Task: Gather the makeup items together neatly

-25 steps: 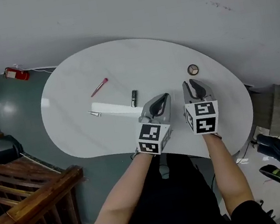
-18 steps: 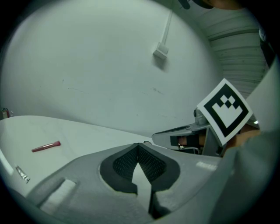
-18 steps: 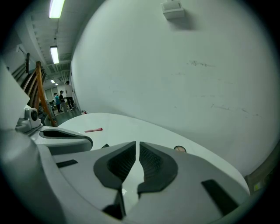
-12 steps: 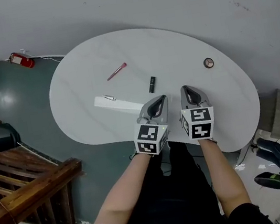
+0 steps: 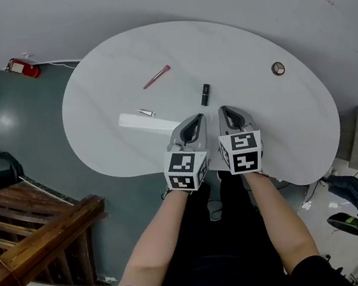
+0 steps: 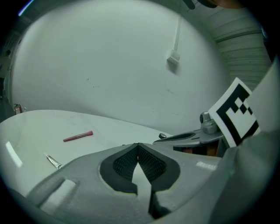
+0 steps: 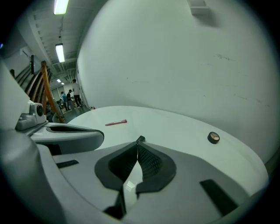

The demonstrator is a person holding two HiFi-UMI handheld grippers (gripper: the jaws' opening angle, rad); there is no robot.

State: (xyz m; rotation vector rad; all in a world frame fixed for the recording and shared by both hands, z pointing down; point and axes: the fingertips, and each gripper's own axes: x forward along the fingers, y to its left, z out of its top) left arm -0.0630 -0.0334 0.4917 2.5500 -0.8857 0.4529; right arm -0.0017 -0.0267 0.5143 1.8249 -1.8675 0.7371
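On the white oval table lie a pink tube at the back left, a small silver tube, a black lipstick and a round compact at the right. Both grippers hover side by side over the table's near edge. My left gripper is shut with nothing in it, and my right gripper is shut and empty too. The pink tube and silver tube show in the left gripper view. The right gripper view holds the pink tube, the compact and the lipstick's tip.
A white strip of light lies across the table near the silver tube. A wooden stair rail stands at the lower left, a red extinguisher on the floor at the far left. A plain wall rises behind the table.
The right gripper's jaws have closed. Both grippers have drawn back toward the near edge and closer together, and the view has shifted so the table items sit farther right.
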